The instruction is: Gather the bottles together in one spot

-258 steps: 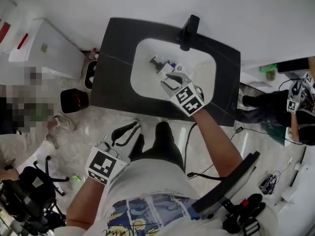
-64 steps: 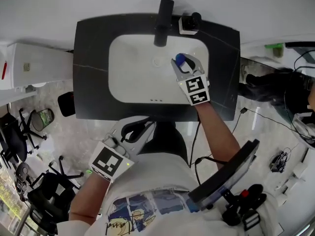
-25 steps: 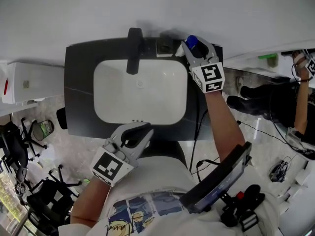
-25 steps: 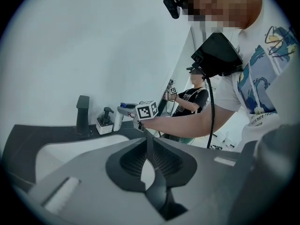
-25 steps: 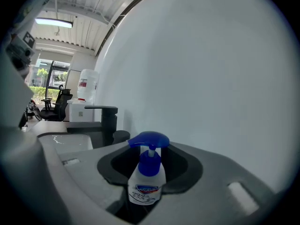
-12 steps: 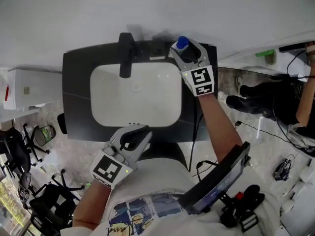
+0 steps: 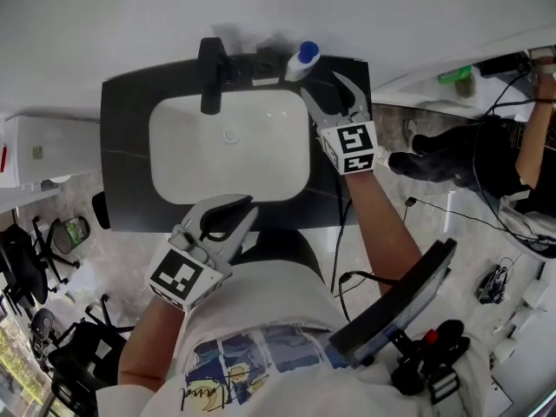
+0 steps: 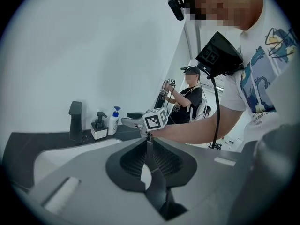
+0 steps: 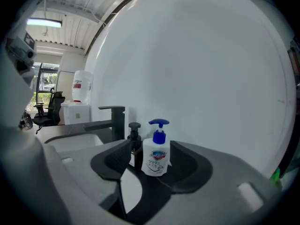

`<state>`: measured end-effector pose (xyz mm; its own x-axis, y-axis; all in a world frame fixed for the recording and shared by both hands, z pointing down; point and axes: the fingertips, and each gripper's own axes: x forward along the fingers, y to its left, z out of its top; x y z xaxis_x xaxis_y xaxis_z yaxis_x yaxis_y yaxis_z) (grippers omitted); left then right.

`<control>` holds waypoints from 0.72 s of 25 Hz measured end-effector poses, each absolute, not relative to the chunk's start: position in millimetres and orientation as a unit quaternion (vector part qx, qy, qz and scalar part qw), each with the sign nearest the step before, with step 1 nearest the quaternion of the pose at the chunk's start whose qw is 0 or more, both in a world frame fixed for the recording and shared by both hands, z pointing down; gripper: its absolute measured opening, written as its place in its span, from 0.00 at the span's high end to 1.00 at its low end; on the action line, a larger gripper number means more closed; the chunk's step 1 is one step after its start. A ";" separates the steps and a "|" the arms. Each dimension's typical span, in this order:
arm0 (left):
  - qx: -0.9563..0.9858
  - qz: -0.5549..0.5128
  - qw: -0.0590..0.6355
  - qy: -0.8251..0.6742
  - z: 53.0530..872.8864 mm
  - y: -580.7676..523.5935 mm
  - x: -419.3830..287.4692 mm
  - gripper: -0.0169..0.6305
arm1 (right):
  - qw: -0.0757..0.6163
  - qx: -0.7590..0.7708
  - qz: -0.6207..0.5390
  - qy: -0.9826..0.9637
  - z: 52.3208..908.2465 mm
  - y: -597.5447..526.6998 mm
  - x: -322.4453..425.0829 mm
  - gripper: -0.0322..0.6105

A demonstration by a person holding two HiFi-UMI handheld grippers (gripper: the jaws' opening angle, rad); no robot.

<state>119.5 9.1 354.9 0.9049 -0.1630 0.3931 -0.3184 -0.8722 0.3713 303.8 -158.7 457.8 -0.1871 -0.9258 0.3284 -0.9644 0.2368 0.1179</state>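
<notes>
White plastic pump bottle with blue head (image 7: 301, 59): stands upright on dark countertop (image 7: 122, 146) at 1 o'clock of white basin (image 7: 182, 168), just beside black pump dispenser (image 9: 134, 135). Right gripper (image 7: 323, 89) at bottle's 5 o'clock: jaws opening, released, bottle untouched. Left gripper (image 7: 236, 214) at basin's 7 o'clock: clenched, empty.

The sink (image 7: 230, 150) is set in the middle of the counter (image 7: 122, 146), which stands against the wall (image 7: 261, 7). The tap (image 7: 208, 63) rises from the counter's back strip behind the sink's left half. Along the same strip, to the right of the tap, a soap dispenser (image 7: 263, 69) stands first and the bottle (image 7: 302, 59) just beside it on its right, both upright behind the sink's right back corner. A water cooler (image 9: 80, 102) stands off the counter's left end.
</notes>
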 end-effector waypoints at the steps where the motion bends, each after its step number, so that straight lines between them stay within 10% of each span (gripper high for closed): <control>1: 0.953 0.174 0.217 -0.123 352.6 10.7 117.3 0.91 | 0.170 0.618 0.062 -0.765 456.3 -147.5 301.2 0.56; 9: 0.960 0.159 0.194 -0.125 337.6 19.7 77.9 0.96 | 0.193 0.626 0.073 -0.752 430.0 -84.0 244.2 0.93; 18: 0.959 0.161 0.195 -0.128 337.5 33.6 17.6 0.97 | 0.199 0.604 0.080 -0.767 405.6 -41.4 168.9 0.95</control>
